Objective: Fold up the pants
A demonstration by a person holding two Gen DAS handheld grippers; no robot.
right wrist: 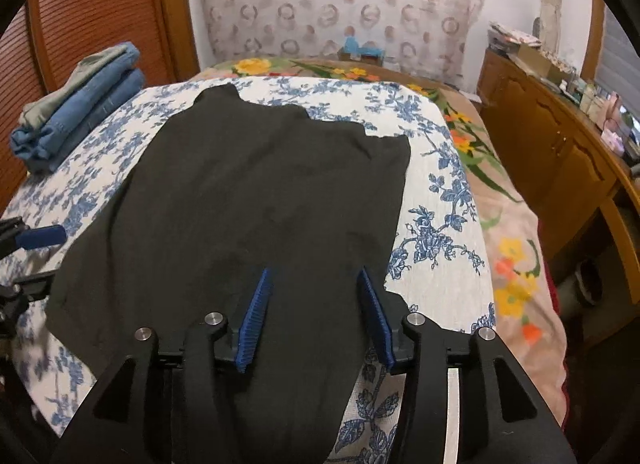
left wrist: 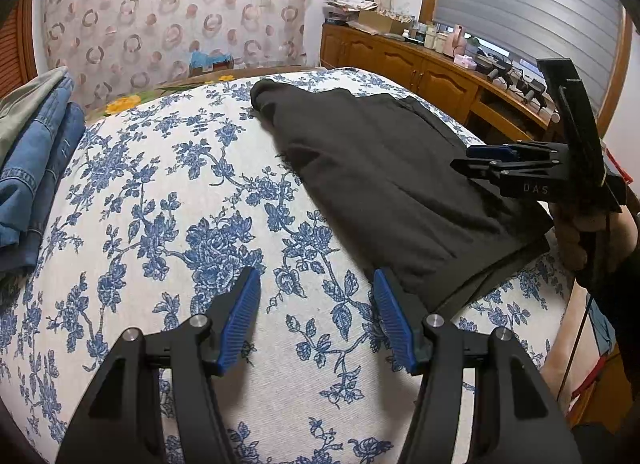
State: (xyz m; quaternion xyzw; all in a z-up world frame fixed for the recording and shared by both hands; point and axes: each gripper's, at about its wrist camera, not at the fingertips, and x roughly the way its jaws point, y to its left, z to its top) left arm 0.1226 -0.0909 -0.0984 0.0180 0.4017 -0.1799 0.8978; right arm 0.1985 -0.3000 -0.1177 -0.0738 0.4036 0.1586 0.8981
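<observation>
The black pants (left wrist: 380,175) lie folded flat on the blue-flowered bed cover (left wrist: 160,183), their ragged far edge toward the headboard. My left gripper (left wrist: 316,276) hangs open over bare cover just left of the pants' near corner, with nothing between its blue pads. From the right wrist view the pants (right wrist: 260,191) fill the middle. My right gripper (right wrist: 315,274) is open over their near end, the cloth lying under and between the spread fingers, not pinched. In the left wrist view the right gripper (left wrist: 464,157) shows side-on over the pants' right edge, held by a hand (left wrist: 576,232). The left gripper (right wrist: 36,260) shows at the left edge.
A stack of folded jeans (right wrist: 80,103) sits at the cover's far left corner. A wooden cabinet (right wrist: 560,151) with clutter on top runs along the right wall. An orange-flowered blanket (right wrist: 512,256) covers the bed's right side. A patterned curtain hangs behind the bed.
</observation>
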